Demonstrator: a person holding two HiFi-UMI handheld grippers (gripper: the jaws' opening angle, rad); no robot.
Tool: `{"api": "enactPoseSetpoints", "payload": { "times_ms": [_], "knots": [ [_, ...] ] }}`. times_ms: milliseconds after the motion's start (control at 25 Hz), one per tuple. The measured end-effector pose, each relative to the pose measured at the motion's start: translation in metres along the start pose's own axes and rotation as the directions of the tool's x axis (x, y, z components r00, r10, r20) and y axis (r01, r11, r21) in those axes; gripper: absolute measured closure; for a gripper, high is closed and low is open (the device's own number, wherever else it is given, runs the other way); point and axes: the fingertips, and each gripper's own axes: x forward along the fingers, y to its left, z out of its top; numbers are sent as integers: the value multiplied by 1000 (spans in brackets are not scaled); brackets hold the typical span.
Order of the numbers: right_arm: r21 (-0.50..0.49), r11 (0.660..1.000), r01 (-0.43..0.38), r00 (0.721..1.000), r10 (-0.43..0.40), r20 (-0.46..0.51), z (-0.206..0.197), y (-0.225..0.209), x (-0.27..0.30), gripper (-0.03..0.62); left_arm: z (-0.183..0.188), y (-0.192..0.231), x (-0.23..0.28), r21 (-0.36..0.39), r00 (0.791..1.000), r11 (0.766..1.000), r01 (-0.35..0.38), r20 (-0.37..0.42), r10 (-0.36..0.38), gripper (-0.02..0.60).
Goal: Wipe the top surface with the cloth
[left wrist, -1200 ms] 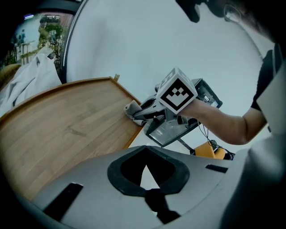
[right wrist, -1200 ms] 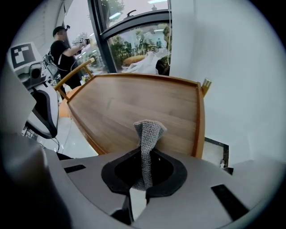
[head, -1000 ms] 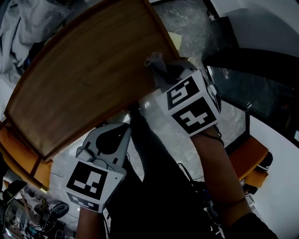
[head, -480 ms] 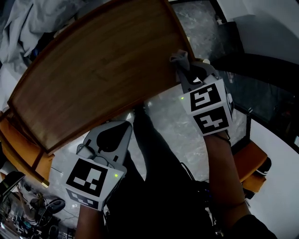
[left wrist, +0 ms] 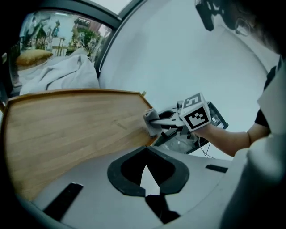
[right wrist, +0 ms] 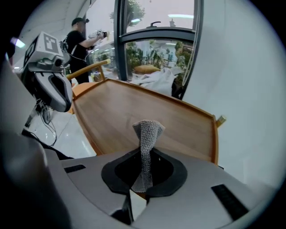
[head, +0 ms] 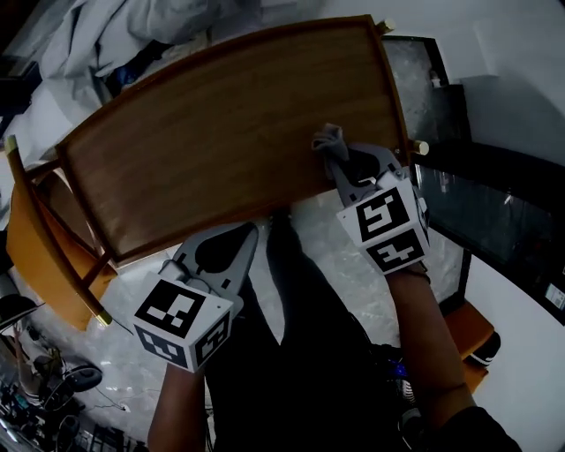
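The top surface point(head: 229, 132) is a brown wooden board with a raised rim, seen from above in the head view. A small grey cloth point(head: 328, 141) rests on its near right part, with my right gripper point(head: 340, 161) shut on it. In the right gripper view the cloth point(right wrist: 145, 143) stands up twisted between the jaws over the wood point(right wrist: 134, 109). My left gripper point(head: 221, 252) hangs off the board's near edge, shut and holding nothing. From the left gripper view point(left wrist: 145, 179), the board point(left wrist: 67, 129) lies ahead and the cloth point(left wrist: 149, 123) sits at its right edge.
A pile of white fabric point(head: 132, 26) lies beyond the board. An orange seat point(head: 31, 238) stands at the left and a dark glass-fronted unit point(head: 494, 212) at the right. Cables point(head: 53, 388) clutter the floor at lower left. A person point(right wrist: 80, 38) stands far off.
My right gripper has carried the cloth from the board's right edge a little inward onto the wood. The head view has swung, showing more of the board. The left gripper has barely moved.
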Motion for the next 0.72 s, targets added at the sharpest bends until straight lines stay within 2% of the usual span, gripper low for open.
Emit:
{"api": "enactPoseSetpoints", "payload": {
  "times_ms": [80,160,280,400,480,720],
  "knots": [
    [-7,994,-111,993,111,42,23,33,3,554,1,7,-15,-11,999,1000,-21,28,21,571],
    [-1,973,-231,969,230,93,49,66,6,554,6,14,-33,-24,998,999,-32,60,33,571],
    [-61,945,-321,938,326,118,84,112,-1,554,15,20,-70,-31,994,998,-47,96,50,571],
    [-107,926,-363,916,376,141,121,140,-16,554,31,23,-107,-28,986,997,-71,151,74,571],
    [-133,918,-373,900,393,189,152,146,-32,554,46,26,-129,-12,977,996,-90,195,91,571],
    [-260,918,-300,887,368,279,223,154,-103,554,86,14,-201,56,950,985,-161,278,140,571]
  ]
}}
